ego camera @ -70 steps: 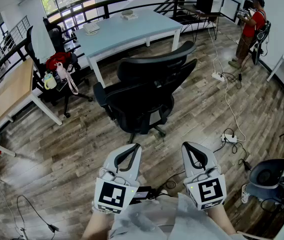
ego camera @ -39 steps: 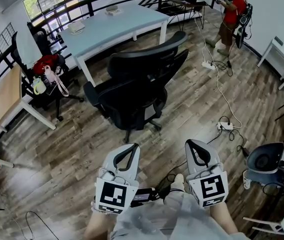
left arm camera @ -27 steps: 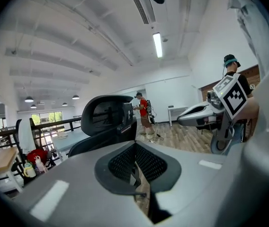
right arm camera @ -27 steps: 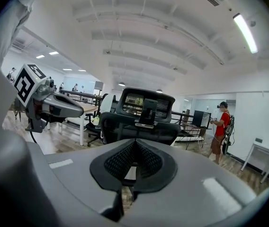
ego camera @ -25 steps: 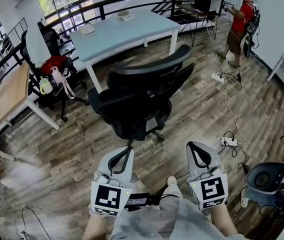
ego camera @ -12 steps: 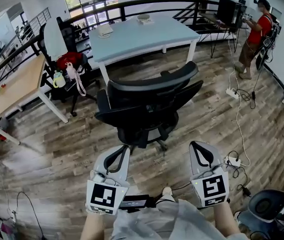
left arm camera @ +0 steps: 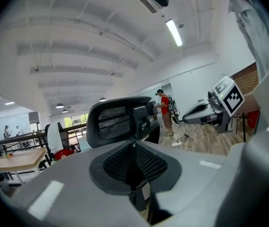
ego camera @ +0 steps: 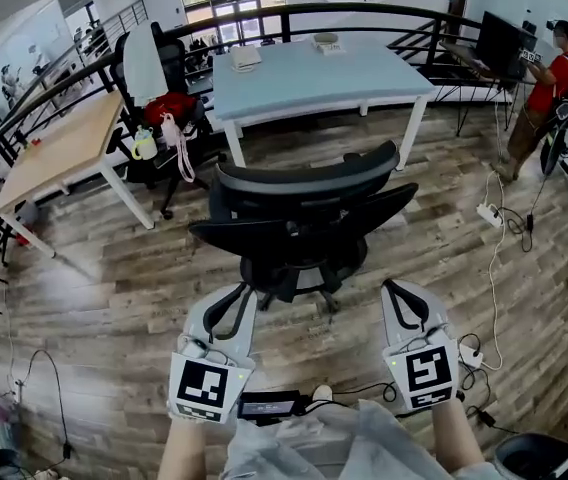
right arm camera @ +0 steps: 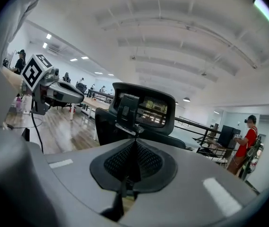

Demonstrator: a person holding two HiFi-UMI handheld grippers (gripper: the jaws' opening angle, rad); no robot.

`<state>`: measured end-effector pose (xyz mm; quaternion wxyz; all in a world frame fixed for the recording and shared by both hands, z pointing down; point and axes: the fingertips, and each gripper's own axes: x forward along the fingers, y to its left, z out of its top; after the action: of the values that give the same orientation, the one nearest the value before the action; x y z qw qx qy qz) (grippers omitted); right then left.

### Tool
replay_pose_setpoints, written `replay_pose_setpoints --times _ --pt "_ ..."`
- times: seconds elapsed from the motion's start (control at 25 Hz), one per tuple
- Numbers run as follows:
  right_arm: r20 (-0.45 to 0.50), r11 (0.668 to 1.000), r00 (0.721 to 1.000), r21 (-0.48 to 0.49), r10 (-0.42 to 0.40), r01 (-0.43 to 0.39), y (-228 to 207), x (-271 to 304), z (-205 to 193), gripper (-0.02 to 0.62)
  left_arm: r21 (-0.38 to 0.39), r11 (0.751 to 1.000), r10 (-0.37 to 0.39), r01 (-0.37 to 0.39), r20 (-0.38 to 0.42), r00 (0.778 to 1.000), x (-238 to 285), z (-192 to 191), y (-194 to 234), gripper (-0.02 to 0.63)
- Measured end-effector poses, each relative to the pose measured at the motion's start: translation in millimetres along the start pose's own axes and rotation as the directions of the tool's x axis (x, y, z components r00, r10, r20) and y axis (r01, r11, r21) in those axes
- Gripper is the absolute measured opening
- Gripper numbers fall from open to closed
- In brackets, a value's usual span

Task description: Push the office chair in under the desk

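The office chair (ego camera: 299, 218) stands on the wooden floor (ego camera: 114, 298), clear of the pale blue table (ego camera: 314, 73) and not tucked under it. Its backrest and curved headrest face the person, and its seat faces the table's near edge. A gap of bare floor lies between the chair and the table legs.

The left hand-held gripper (ego camera: 243, 290) and the right hand-held gripper (ego camera: 396, 286) are held side by side, low in the head view, both pointing toward the back of the chair. Each has its jaws pressed together with nothing between them (each gripper's own view shows the two mesh pads meeting along a thin line). In both gripper views the headrest rises beyond the closed tips with open space in front of it, so neither gripper touches the chair.

To the left of the blue table stands a second chair (ego camera: 149, 63) with a red bag (ego camera: 171, 106) and a pale bottle (ego camera: 145, 144) on it. Just beside it is a wooden table (ego camera: 59, 148). A few small things, too far off to make out, lie on the blue table's far side. At the right, well apart from the chair, a person in a red top (ego camera: 554, 78) stands by a dark monitor (ego camera: 499, 43). A white cable (ego camera: 499, 268) runs across the floor past a power strip (ego camera: 489, 213).
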<state>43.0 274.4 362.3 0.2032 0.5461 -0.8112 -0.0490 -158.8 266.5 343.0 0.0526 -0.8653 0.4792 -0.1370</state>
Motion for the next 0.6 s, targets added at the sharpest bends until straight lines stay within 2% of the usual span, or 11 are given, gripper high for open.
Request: replay_pose_setpoints --times 0.24,0.4,0.6 --pt "0.014 0.999 0.999 -0.017 0.041 -0.041 -19.7 10.6 -5.1 0.011 0.039 0.996 0.08 -0.079 -0.021 0.997 2.4 3.2 1.2 0.008" --pt "0.016 0.998 0.999 -0.05 0.05 -0.05 -29.0 19.5 -7.4 0.029 0.065 0.992 0.111 -0.107 -0.068 0.991 2.3 -3.3 6.4 0.012" --pt "-0.003 0.996 0.998 -0.069 0.056 -0.057 -33.9 32.6 -15.4 0.067 0.122 0.986 0.125 -0.111 -0.109 0.986 8.9 -13.2 22.6 0.069"
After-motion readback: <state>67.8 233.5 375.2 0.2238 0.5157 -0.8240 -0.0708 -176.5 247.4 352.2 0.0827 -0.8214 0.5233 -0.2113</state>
